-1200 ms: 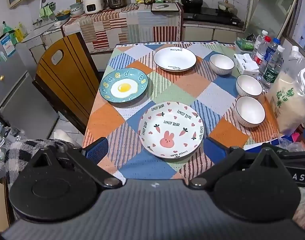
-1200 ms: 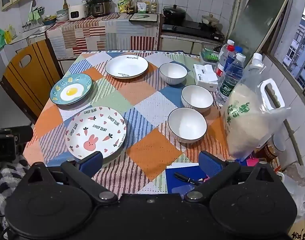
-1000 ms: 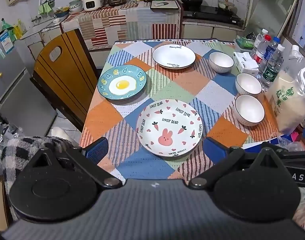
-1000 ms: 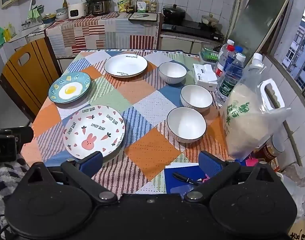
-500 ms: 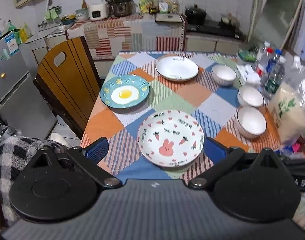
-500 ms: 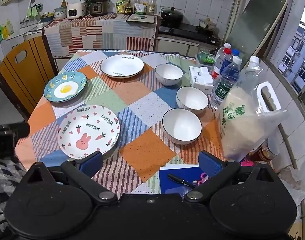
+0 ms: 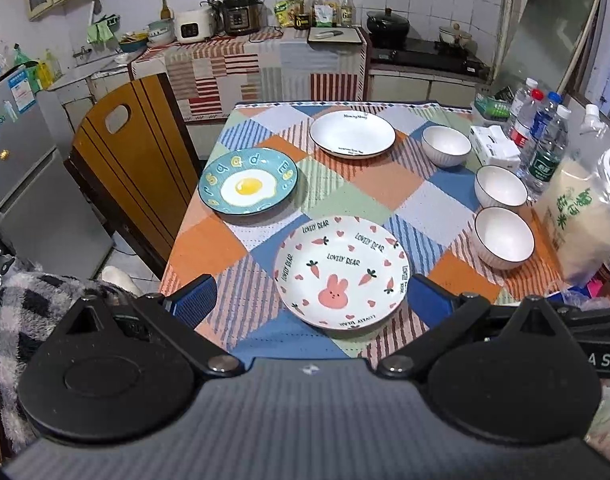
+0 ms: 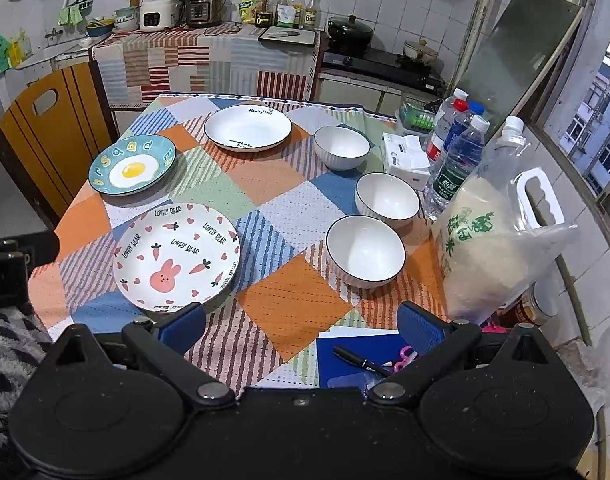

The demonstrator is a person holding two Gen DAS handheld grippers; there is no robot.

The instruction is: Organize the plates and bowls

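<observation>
Both tongs are hanging above the near edge of the desk (image 8: pixel 293 304) with fingers spread wide and gripping nothing: the left tongs (image 7: pixel 311 298) are framing the bunny plate (image 7: pixel 340 271), the right tongs (image 8: pixel 301 330) are sitting over an orange patch of cloth. Behind the bunny plate, the egg plate (image 7: pixel 247 187) is lying to the left and the white plate (image 7: pixel 352 134) is resting farther back. Three white bowls (image 8: pixel 365 250) are standing in a row along the right side, each apart, near water bottles (image 8: pixel 451 168) and a rice bag (image 8: pixel 493 248).
</observation>
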